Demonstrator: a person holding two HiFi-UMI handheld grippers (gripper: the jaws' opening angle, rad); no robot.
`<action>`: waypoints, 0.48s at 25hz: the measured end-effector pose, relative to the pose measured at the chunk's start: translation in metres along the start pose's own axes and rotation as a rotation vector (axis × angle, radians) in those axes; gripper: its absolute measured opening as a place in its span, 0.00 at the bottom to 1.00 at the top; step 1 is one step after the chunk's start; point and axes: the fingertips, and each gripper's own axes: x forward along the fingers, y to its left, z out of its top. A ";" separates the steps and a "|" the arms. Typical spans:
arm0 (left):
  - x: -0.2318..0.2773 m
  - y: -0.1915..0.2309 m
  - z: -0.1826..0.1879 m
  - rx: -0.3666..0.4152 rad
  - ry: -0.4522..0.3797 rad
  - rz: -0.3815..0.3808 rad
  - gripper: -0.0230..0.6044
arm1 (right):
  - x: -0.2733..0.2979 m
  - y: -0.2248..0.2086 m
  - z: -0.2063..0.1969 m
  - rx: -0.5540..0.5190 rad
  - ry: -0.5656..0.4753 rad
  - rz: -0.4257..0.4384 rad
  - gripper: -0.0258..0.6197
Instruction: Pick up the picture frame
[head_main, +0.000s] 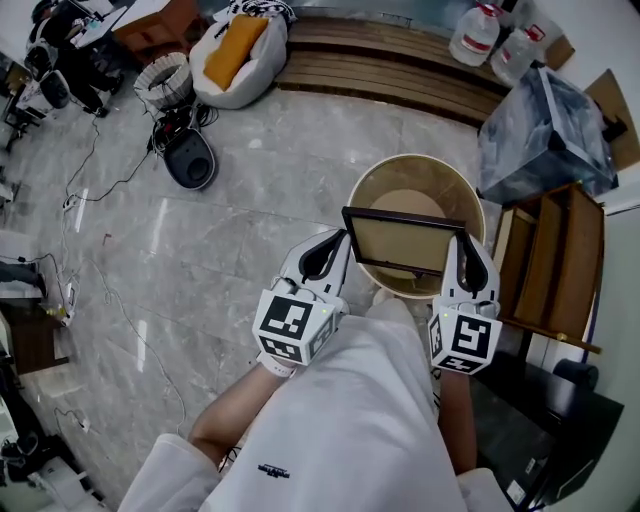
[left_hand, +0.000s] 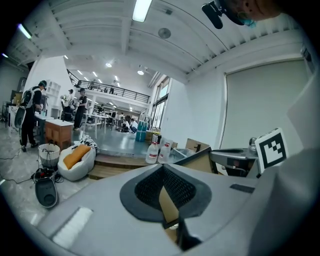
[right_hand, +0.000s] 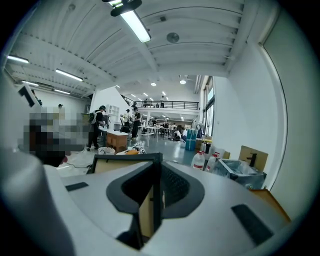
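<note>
Here, rectangular dark-edged picture frame (head_main: 404, 243), tan backing.

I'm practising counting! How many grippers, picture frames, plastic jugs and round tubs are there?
White left gripper and white right gripper, each with a marker cube: 2
Dark rectangular picture frame with tan backing: 1
Clear plastic jugs with red caps: 2
Round tan tub: 1
Total: 6

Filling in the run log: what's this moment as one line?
picture frame: held over round tub | left hand-held gripper: shut on left edge | right hand-held gripper: shut on right edge
</note>
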 end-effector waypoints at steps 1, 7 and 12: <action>0.000 -0.001 -0.001 0.001 0.003 -0.004 0.04 | -0.002 0.000 -0.001 0.003 0.001 -0.003 0.10; -0.001 -0.008 -0.007 -0.002 0.015 -0.015 0.04 | -0.010 -0.004 -0.004 0.008 0.005 -0.017 0.10; 0.000 -0.009 -0.011 -0.003 0.024 -0.021 0.04 | -0.011 -0.003 -0.007 0.006 0.012 -0.017 0.10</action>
